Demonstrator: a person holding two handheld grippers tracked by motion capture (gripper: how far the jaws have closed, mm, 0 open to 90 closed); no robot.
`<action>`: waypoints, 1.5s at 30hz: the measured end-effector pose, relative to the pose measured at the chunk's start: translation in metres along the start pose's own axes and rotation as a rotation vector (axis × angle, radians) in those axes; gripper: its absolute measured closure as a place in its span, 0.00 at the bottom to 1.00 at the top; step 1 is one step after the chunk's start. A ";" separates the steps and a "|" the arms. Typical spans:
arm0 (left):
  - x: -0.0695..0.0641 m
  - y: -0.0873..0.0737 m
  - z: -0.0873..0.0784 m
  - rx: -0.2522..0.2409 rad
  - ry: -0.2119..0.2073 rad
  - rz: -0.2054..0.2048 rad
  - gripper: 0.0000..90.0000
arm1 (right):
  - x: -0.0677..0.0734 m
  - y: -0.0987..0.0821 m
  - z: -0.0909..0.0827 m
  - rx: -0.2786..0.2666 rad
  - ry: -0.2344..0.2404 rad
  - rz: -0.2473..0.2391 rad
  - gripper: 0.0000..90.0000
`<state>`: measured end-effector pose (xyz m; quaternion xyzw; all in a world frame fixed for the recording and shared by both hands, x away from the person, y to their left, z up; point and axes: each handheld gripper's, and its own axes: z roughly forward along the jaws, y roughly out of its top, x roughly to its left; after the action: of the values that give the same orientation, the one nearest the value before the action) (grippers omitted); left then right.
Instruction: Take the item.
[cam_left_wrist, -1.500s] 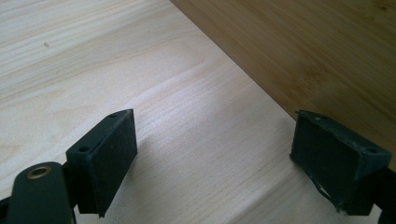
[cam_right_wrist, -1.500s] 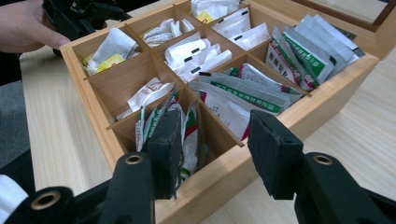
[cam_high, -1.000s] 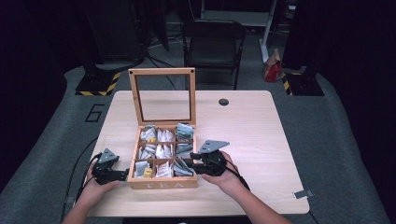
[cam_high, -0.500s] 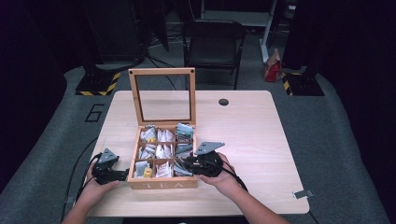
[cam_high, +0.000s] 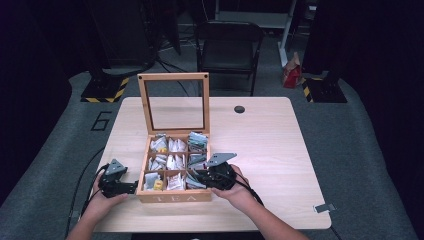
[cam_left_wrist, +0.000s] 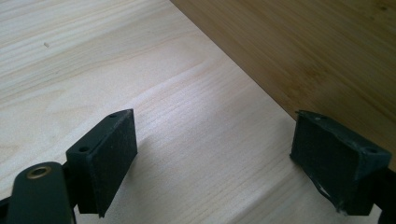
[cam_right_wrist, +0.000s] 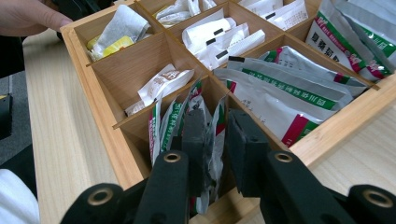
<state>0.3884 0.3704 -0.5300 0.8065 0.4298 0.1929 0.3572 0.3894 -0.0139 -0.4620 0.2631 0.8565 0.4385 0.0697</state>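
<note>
Left gripper (cam_high: 131, 188): jaws standing wide apart with nothing between, resting on the table (cam_high: 280, 150) just beside the tea box (cam_high: 172, 196). Right gripper (cam_right_wrist: 215, 140): jaws having just been closing, now pinching a silver sachet (cam_right_wrist: 215, 122) in the box's near corner compartment. The box front is reading "TEA"; its windowed lid (cam_high: 174, 101) is standing upright. Sachets are showing green and red bands, print unreadable. Neighbouring sachets (cam_right_wrist: 161, 122) are crowding the grip. A chair (cam_high: 227, 47) is standing beyond the table.
</note>
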 end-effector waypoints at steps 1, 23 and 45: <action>0.000 0.000 0.000 -0.003 0.002 0.000 0.15 | 0.000 0.000 0.001 0.001 -0.001 -0.007 0.86; 0.000 0.000 0.000 -0.006 0.002 -0.001 0.15 | 0.002 -0.003 0.012 0.029 0.007 -0.003 0.93; 0.000 0.000 0.001 -0.007 0.003 -0.001 0.15 | 0.003 -0.002 0.010 0.026 0.015 -0.009 1.00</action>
<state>0.3885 0.3701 -0.5306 0.8047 0.4301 0.1955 0.3596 0.3898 -0.0066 -0.4694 0.2568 0.8639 0.4289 0.0616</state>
